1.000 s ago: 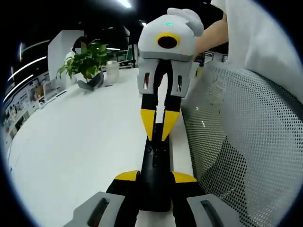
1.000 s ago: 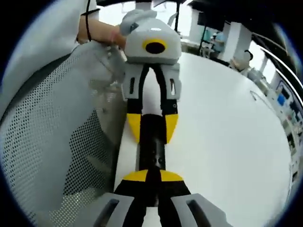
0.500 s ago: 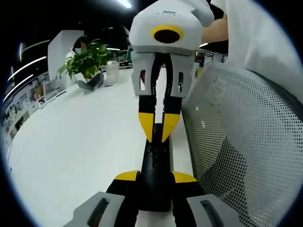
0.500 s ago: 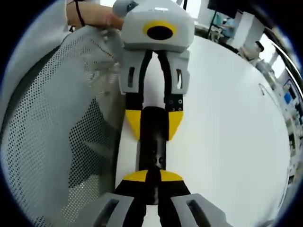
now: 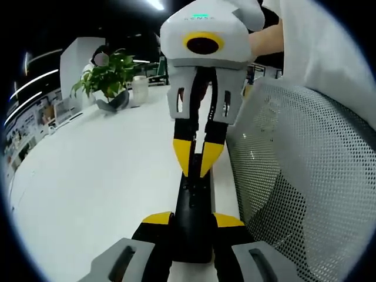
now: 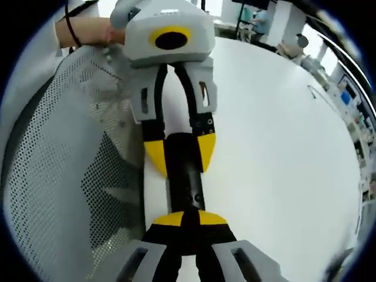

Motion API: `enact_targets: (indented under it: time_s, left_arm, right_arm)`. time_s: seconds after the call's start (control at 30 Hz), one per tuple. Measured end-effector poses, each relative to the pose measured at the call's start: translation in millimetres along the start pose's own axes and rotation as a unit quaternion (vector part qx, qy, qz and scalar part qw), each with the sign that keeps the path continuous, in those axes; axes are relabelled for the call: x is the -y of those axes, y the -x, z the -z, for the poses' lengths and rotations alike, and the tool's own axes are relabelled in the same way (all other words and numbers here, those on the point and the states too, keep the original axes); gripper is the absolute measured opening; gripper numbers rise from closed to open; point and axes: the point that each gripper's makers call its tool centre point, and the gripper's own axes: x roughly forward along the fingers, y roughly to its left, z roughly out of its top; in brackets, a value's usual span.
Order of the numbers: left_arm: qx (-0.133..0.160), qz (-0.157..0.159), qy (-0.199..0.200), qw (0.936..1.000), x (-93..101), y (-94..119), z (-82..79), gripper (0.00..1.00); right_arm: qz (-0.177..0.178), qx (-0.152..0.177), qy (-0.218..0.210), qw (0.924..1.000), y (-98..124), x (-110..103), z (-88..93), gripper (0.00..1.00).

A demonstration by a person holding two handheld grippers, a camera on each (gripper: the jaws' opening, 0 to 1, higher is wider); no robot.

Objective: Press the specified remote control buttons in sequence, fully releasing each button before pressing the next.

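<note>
Left gripper view: my left gripper (image 5: 191,220) is clamped on the near end of the remote (image 5: 194,202), right gripper (image 5: 197,160) pinching its far end. It's stiff, light, probably slick plastic, so edges are the place to hold. Right gripper view: same remote (image 6: 183,191) over the white table (image 6: 276,147), mesh chair (image 6: 64,176) alongside, office behind.

White table (image 5: 88,176), remote near its edge.
My view had the black remote control (image 5: 192,205) lying flat on the tabletop, close to the edge beside a mesh chair back (image 5: 294,176). At the far end stood a potted plant (image 5: 108,79) and a pale jar (image 5: 140,89) just beside it.
</note>
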Motion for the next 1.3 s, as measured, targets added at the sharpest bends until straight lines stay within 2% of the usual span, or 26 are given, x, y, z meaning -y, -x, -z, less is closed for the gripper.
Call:
enact_targets:
  time_s: [0.07, 0.13, 0.2, 0.33, 0.43, 0.5, 0.53, 0.57, 0.63, 0.77, 1.0, 1.17, 1.3]
  left_arm:
    - [0.001, 0.0, 0.0, 1.0, 0.0, -0.1, 0.0, 0.25]
    - [0.001, 0.0, 0.0, 1.0, 0.0, -0.1, 0.0, 0.25]
    - [0.001, 0.0, 0.0, 1.0, -0.1, -0.2, 0.0, 0.25]
    - [0.0, 0.001, 0.0, 1.0, 0.1, -0.3, 0.1, 0.25]
    - [0.0, 0.001, -0.001, 1.0, 0.2, -0.3, 0.2, 0.25]
    - [0.0, 0.001, -0.001, 1.0, 0.2, -0.4, 0.2, 0.25]
    - [0.0, 0.001, -0.002, 1.0, 0.2, -0.4, 0.2, 0.25]
    - [0.0, 0.001, -0.002, 1.0, 0.3, -0.3, 0.2, 0.25]
    - [0.0, 0.001, -0.002, 1.0, 0.3, -0.4, 0.2, 0.25]
    - [0.0, 0.001, -0.002, 1.0, 0.3, -0.4, 0.2, 0.25]
    - [0.0, 0.002, -0.002, 1.0, 0.5, -0.3, 0.3, 0.25]
    - [0.0, 0.002, -0.002, 1.0, 0.5, 0.0, 0.3, 0.25]
    - [0.0, 0.003, -0.002, 1.0, 0.6, 0.1, 0.3, 0.25]
  right_arm:
    - [-0.012, 0.011, -0.03, 0.9994, 0.2, 1.1, -0.5, 0.03]
    - [-0.014, 0.02, -0.037, 0.999, 0.6, 1.3, -0.7, 0.03]
    - [-0.004, 0.048, -0.031, 0.9984, 1.8, 0.6, -1.0, 0.03]
    - [0.02, 0.066, 0.003, 0.9976, 2.3, -2.1, -2.3, 0.03]
    - [0.031, 0.085, -0.018, 0.9957, 2.8, -2.0, -2.3, 0.03]
    - [0.037, 0.094, 0.007, 0.9949, 2.9, -2.6, -2.5, 0.03]
    - [0.039, 0.098, 0.034, 0.9938, 2.4, -4.5, -4.4, 0.02]
    - [0.042, 0.096, 0.061, 0.9926, 2.2, -5.7, -4.8, 0.01]
    - [0.041, 0.091, 0.082, 0.9916, 1.6, -6.5, -5.1, 0.0]
    - [0.03, 0.084, 0.083, 0.9926, 1.1, -6.0, -5.1, 0.0]
    - [0.023, 0.05, 0.144, 0.9881, -0.8, -7.6, -5.9, 0.0]
    - [0.012, 0.021, 0.138, 0.9902, -2.2, -5.8, -6.5, 0.0]
    - [0.005, 0.021, 0.101, 0.9946, -1.3, -4.4, -5.1, 0.0]
